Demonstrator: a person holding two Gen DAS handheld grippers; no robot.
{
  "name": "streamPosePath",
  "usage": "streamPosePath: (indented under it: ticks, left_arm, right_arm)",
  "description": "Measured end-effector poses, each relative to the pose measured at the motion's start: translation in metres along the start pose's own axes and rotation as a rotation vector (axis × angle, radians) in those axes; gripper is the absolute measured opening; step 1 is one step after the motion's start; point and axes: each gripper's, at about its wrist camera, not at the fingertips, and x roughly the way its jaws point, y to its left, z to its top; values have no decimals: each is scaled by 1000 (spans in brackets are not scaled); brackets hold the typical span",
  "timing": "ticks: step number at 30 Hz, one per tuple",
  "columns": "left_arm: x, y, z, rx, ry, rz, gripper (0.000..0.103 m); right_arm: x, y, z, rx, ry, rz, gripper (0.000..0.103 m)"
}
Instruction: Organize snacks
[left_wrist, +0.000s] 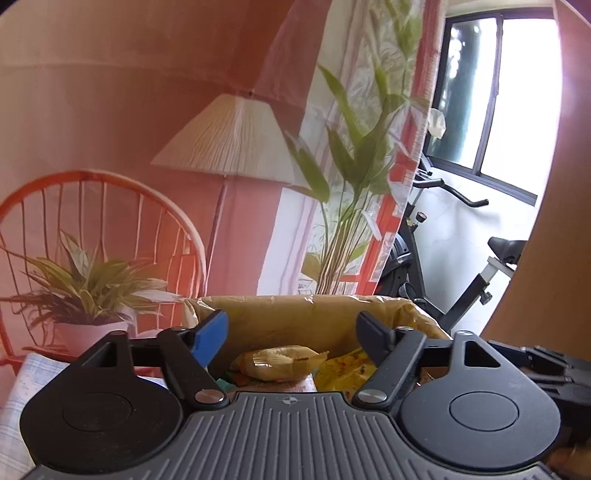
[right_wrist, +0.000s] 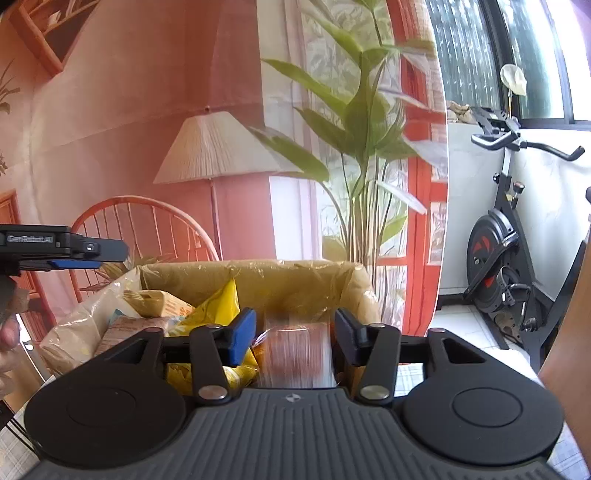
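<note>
Looking past both your grippers, you face a printed backdrop of a pink room with a lamp, a wire chair and plants; beside it stands an exercise bike by a window.

Cardboard box, lined with clear plastic, sits just ahead of both grippers, on a checked cloth. Snacks inside it: a pale yellow packet lies on top in the left view, a bright yellow bag leans to its right, and tan packets are stacked at the box's left side. Print on all of them is too blurred to read.

Left gripper: jaws wide apart, nothing between the pads, poised over the box's near edge with the pale packet below the gap. In the right view its body carries a white label reading roughly "GenRobot.AI".

Right gripper: jaws apart. A clear-wrapped reddish-brown packet, motion-blurred, sits in the gap over the box; you cannot tell whether the pads touch it.
</note>
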Motion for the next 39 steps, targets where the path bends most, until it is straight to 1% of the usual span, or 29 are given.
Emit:
streamPosePath:
  ticks: [1,3,4,5,6,8,9,12,13,14,16,18,20,21,22,24,26,32,39]
  left_arm:
    - [-5,-2,1,11,2,3,86]
    - [-16,-6,3,29,8,10,89]
    - [-22,-8,3,35,9,13,89]
    - [-29,-9,3,39,8,14,90]
    - [-34,-10,4,40,7,13,91]
    - [-47,-12,4,40,6,1,92]
    - [-52,-14,4,42,5,2,93]
    - [-68,-22,2,62,8,52,96]
    - [-72,-25,1,72,12,72,96]
    - [-75,-28,0,82,14,87,96]
    - [-83,-32,-2,94,13,111,96]
    - [-90,-39,-3,110,9,171,96]
    - [-98,-46,-4,143,-18,232,96]
    - [-102,-49,-5,160,-31,247,96]
    - [-107,-51,-4,167,-41,251,96]
    - [-117,-53,-3,159,-52,235,96]
    - [-124,-54,-1,143,-51,210,96]
    - [-139,-54,-3,103,-44,180,96]
    - [-139,-49,-6,73,-26,191,96]
  right_arm:
    - [-3,0,1,1,-2,1,59]
    - [-10,2,5,4,-10,7,59]
    - [-13,3,6,3,-15,6,63]
    - [-17,4,7,3,-20,7,67]
    - [-21,5,9,3,-27,9,69]
    - [-28,8,11,2,-34,19,80]
    - [-32,10,13,-2,-35,31,82]
    - [-44,18,16,-17,-34,46,91]
    - [-49,20,16,-18,-36,49,98]
    - [-54,22,17,-17,-41,52,103]
    - [-64,28,19,-16,-52,51,103]
    - [-72,34,21,-29,-52,44,103]
    - [-80,39,22,-37,-58,34,103]
    - [-85,41,23,-37,-61,31,103]
    - [-88,42,23,-35,-63,30,103]
    - [-94,43,24,-24,-65,29,103]
    - [-100,44,24,-13,-66,21,103]
    - [-119,48,24,6,-68,-11,103]
    - [-132,50,25,12,-64,-7,103]
